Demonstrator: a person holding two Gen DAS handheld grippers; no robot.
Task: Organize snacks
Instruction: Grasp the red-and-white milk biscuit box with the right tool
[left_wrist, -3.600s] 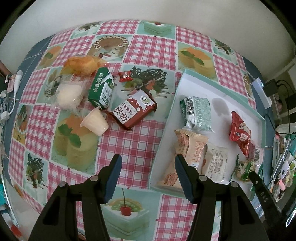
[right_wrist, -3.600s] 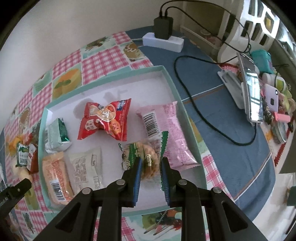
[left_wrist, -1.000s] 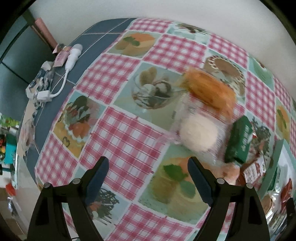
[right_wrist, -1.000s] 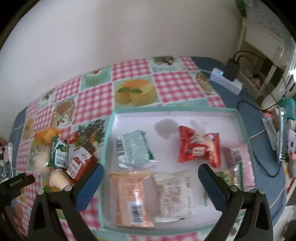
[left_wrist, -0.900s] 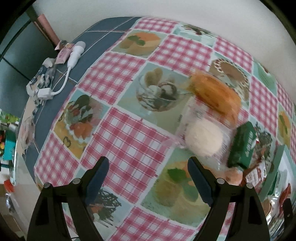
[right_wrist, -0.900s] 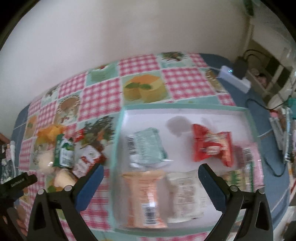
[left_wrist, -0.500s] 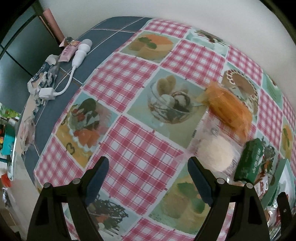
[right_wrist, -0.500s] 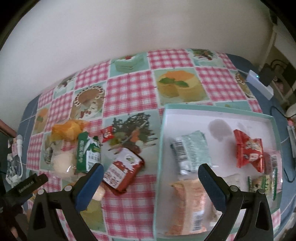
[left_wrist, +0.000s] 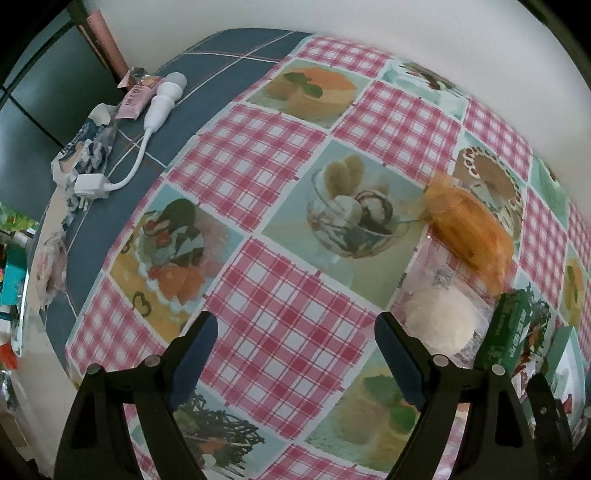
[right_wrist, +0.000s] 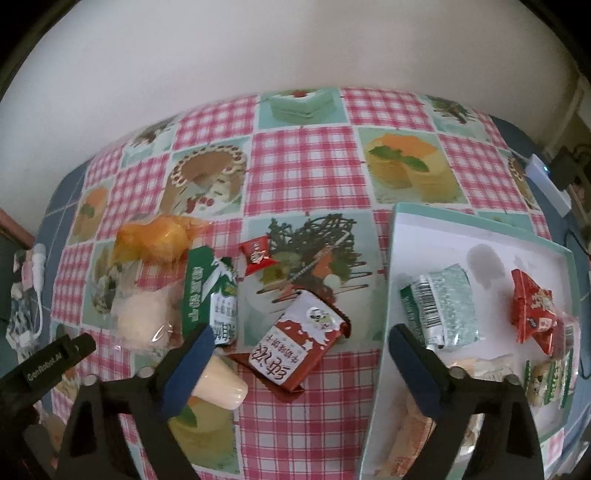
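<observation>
My right gripper (right_wrist: 299, 347) is open and empty above a red and white milk carton (right_wrist: 301, 349). Around it lie a green carton (right_wrist: 207, 291), a small red candy packet (right_wrist: 256, 254), an orange wrapped bun (right_wrist: 159, 238), a clear bag with a white bun (right_wrist: 142, 319) and a pale pudding cup (right_wrist: 221, 384). The white tray (right_wrist: 480, 236) on the right holds several snack packets. My left gripper (left_wrist: 295, 343) is open and empty over bare checked cloth. The white bun (left_wrist: 439, 321), orange bun (left_wrist: 469, 229) and green carton (left_wrist: 513, 328) lie to its right.
A checked cake-print cloth (right_wrist: 306, 162) covers the table against a white wall. A white charger and cable (left_wrist: 147, 122) and wrappers lie at the table's left end. A power strip (right_wrist: 546, 181) sits at the far right. The left gripper's body (right_wrist: 48, 362) shows at lower left.
Both grippers have swung left. The right one opened, left the tray and now hangs over the loose snacks. The left one now faces the table's left end.
</observation>
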